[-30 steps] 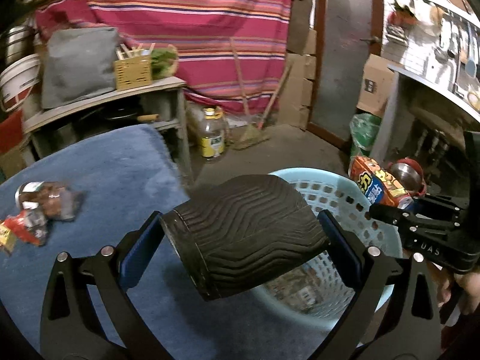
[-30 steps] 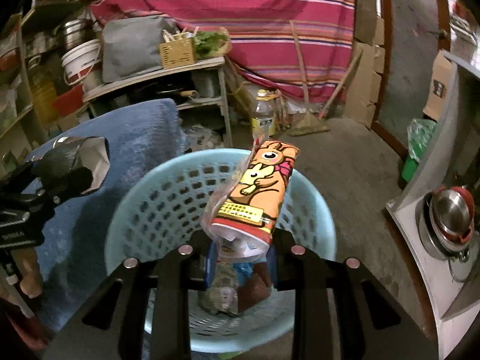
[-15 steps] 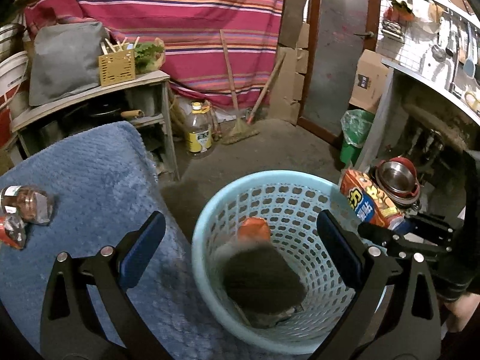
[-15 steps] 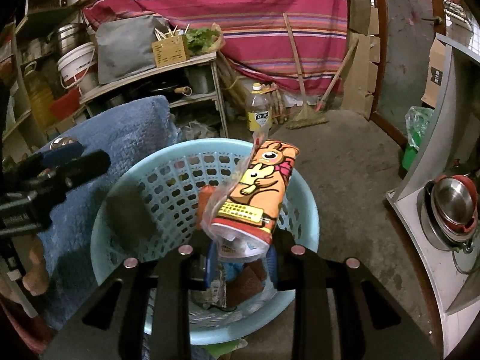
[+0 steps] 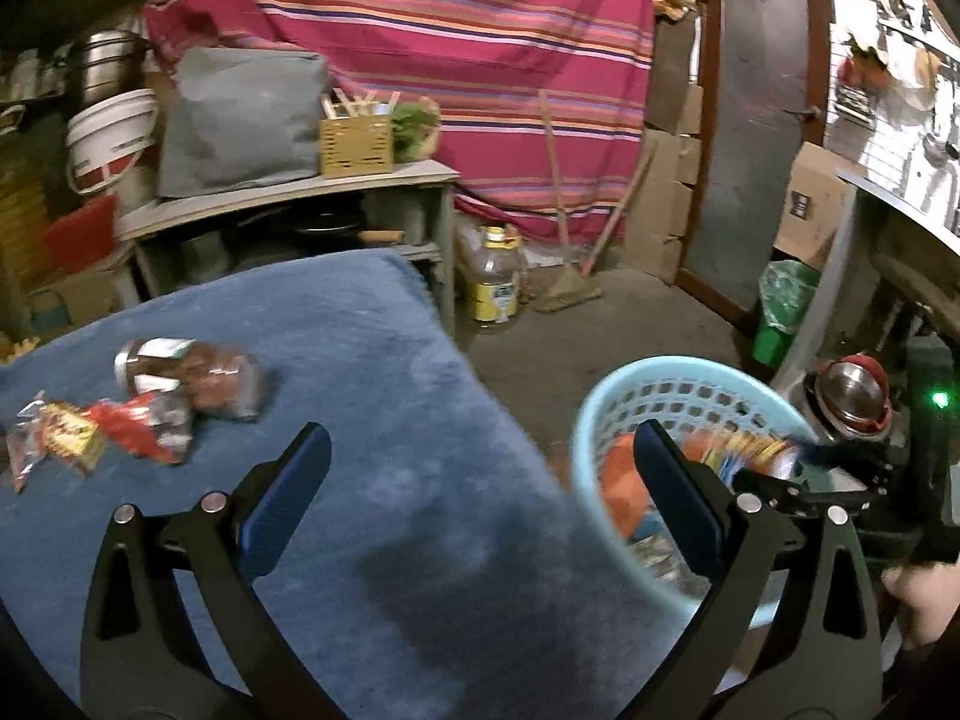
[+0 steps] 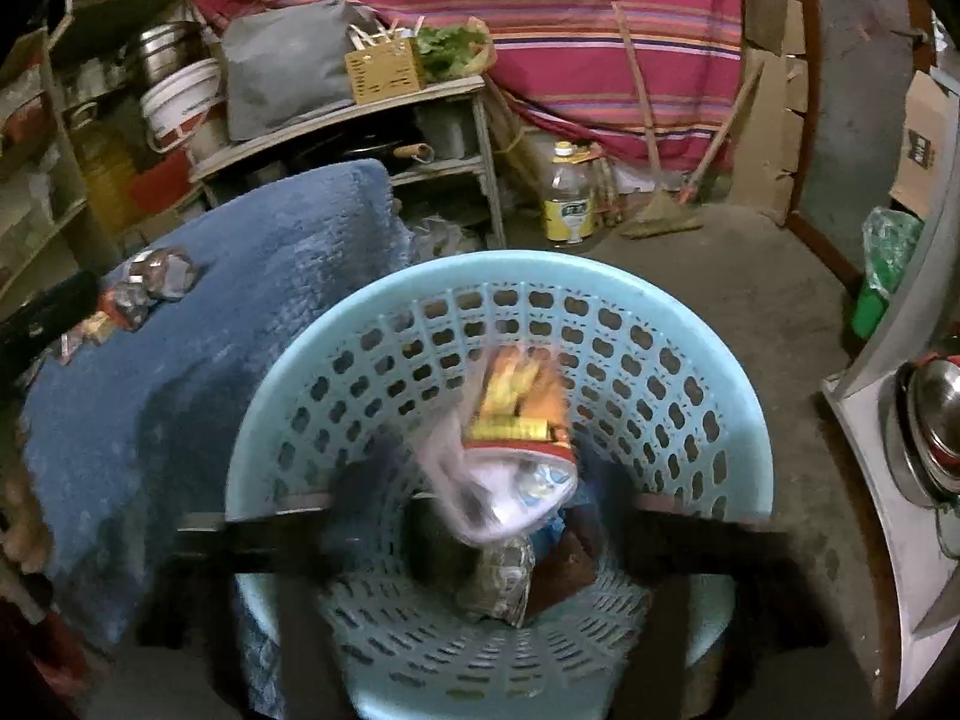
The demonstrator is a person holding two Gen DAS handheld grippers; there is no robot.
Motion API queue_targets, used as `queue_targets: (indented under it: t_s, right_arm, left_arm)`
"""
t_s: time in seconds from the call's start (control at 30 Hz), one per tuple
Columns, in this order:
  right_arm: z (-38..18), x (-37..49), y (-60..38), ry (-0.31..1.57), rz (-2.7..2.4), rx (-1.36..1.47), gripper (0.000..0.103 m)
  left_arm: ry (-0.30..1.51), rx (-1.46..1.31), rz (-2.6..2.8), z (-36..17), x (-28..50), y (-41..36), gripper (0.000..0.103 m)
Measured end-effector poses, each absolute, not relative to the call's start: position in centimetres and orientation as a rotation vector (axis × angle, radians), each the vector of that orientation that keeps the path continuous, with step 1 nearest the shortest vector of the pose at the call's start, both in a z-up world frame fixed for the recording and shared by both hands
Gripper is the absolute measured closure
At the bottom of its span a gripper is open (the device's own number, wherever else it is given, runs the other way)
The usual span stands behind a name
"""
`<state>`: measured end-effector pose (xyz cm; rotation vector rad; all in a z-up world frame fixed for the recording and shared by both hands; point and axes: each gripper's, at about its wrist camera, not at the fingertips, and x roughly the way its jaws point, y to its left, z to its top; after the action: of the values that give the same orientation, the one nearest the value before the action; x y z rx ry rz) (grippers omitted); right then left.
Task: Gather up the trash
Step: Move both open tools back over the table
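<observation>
My right claw (image 6: 480,516) is opening over the basket (image 6: 708,300), and the snack bag (image 6: 516,450) between its jaws is slipping free, pointing down into the basket. My left claw (image 5: 480,504) is wide and holds nothing. More trash (image 5: 120,414) lies on the blue cloth (image 5: 390,420), up and to the left of my left claw. That claw is nearer, so I think it should go next.

A cluttered home storeroom-kitchen is showing stacked pots (image 6: 165,45), a broom (image 5: 567,285), cardboard boxes (image 5: 672,174) and an oil jug (image 6: 567,204).
</observation>
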<state>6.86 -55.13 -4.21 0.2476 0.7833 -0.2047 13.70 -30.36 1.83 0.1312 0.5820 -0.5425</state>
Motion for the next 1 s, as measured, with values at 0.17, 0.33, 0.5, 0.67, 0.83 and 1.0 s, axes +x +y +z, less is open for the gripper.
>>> queue_targets:
  t_s: [0.17, 0.33, 0.5, 0.67, 0.83, 1.0]
  right_arm:
    - [-4.3, 7.3, -54.5, 0.799, -0.242, 0.248, 0.018]
    - [-2.3, 7.2, -52.9, 0.723, -0.267, 0.191, 0.018]
    - [1.0, 7.2, -48.9, 0.59, -0.222, 0.157, 0.011]
    - [2.8, 8.9, -43.2, 0.544, -0.159, 0.079, 0.01]
    - [2.6, 11.3, -37.8, 0.571, -0.084, 0.039, 0.01]
    - [2.1, 13.0, -33.6, 0.577, -0.034, 0.002, 0.01]
  left_arm:
    - [0.578, 0.124, -0.483, 2.1, 13.8, -26.1, 0.006]
    - [0.565, 0.126, -0.429, 2.4, 14.1, -22.3, 0.006]
    - [0.559, 0.079, -0.385, 3.0, 14.9, -17.9, 0.006]
    - [0.528, 0.076, -0.328, 3.8, 15.5, -13.8, 0.006]
    - [0.515, 0.069, -0.27, 3.7, 16.4, -9.9, 0.005]
    - [0.551, 0.004, -0.223, 2.3, 17.6, -5.6, 0.005]
